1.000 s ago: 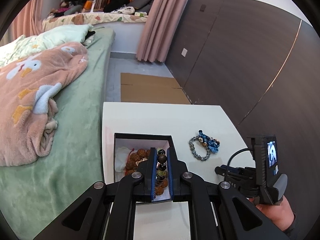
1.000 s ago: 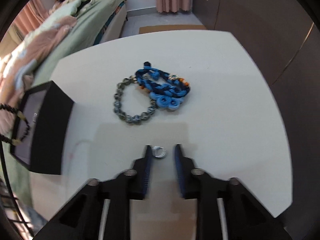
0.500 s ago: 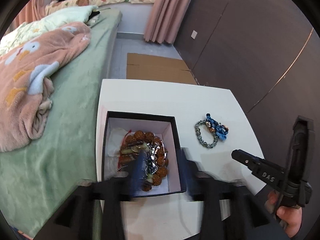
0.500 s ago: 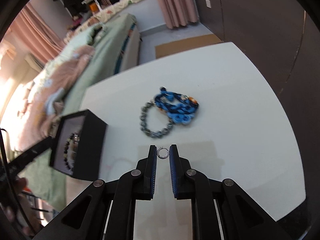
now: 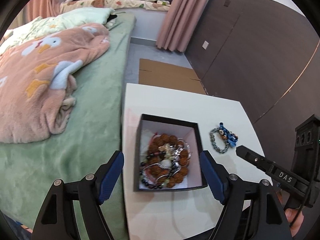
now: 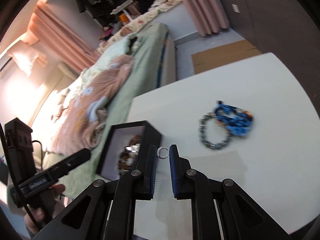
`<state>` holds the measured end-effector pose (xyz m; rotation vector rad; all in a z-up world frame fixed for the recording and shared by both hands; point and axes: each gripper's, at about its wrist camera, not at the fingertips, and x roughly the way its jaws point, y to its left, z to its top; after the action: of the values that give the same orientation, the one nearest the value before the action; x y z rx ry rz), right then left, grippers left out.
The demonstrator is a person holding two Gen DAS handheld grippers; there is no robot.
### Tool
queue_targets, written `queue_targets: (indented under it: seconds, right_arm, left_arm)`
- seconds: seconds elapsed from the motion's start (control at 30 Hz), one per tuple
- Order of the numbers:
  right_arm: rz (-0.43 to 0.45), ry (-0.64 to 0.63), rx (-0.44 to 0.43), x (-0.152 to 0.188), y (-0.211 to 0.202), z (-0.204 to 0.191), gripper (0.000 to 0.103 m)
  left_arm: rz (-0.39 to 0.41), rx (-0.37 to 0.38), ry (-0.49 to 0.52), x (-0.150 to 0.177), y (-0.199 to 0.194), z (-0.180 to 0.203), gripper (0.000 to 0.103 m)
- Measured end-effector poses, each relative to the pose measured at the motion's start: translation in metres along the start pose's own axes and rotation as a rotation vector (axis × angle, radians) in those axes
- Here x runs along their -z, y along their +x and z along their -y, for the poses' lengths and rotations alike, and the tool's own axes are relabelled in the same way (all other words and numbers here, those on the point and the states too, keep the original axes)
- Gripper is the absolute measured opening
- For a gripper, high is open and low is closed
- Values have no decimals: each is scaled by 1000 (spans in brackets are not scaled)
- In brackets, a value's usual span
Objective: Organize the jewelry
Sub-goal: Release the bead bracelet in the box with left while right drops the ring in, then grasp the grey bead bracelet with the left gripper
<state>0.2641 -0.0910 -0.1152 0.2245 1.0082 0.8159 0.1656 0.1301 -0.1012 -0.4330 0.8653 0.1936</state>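
A black jewelry box (image 5: 197,138) with a white lining stands on the white table (image 5: 176,104); it holds brown bead bracelets and silver chains (image 5: 166,160). My left gripper (image 5: 162,168) is wide open and empty above the box. My right gripper (image 6: 163,153) is shut on a small silver ring (image 6: 163,152) and holds it above the table, just right of the box (image 6: 152,138). A grey bead bracelet (image 6: 214,134) and a blue braided bracelet (image 6: 234,120) lie on the table further right; they also show in the left wrist view (image 5: 220,142).
A bed with a green sheet (image 5: 84,108) and a pink blanket (image 5: 40,76) runs along the table's left side. A dark panelled wall (image 5: 250,50) stands to the right. Flat cardboard (image 5: 170,74) lies on the floor beyond the table.
My left gripper opened and let a dark bead bracelet fall into the box, then rose. My right gripper closed on the silver ring, lifted it and moved left toward the box.
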Motion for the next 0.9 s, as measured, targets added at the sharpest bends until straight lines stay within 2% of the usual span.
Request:
queue_targets:
  seconds: [0.2, 0.37, 0.4, 0.47, 0.53, 0.83, 0.9]
  right_arm:
    - [-13, 9, -119, 0, 13, -23, 14]
    - [-40, -30, -172, 0, 28, -49, 17]
    - [-60, -20, -178, 0, 32, -48, 22]
    - [-75, 12, -165, 0, 35, -40, 54]
    - [-32, 47, -134, -1, 26, -27, 64]
    - [27, 169, -66, 0, -17, 27, 65]
    - [50, 214, -21, 0, -28, 45, 65]
  left_arm:
    - [15, -11, -10, -2, -9, -12, 79]
    - [29, -26, -15, -4, -18, -23, 79]
    - [32, -28, -17, -5, -20, -25, 79]
    - [40, -30, -22, -5, -23, -26, 79]
    - [48, -26, -23, -6, -25, -24, 79]
    - [48, 32, 51, -9, -15, 17, 79]
    - [42, 51, 67, -10, -10, 30, 79]
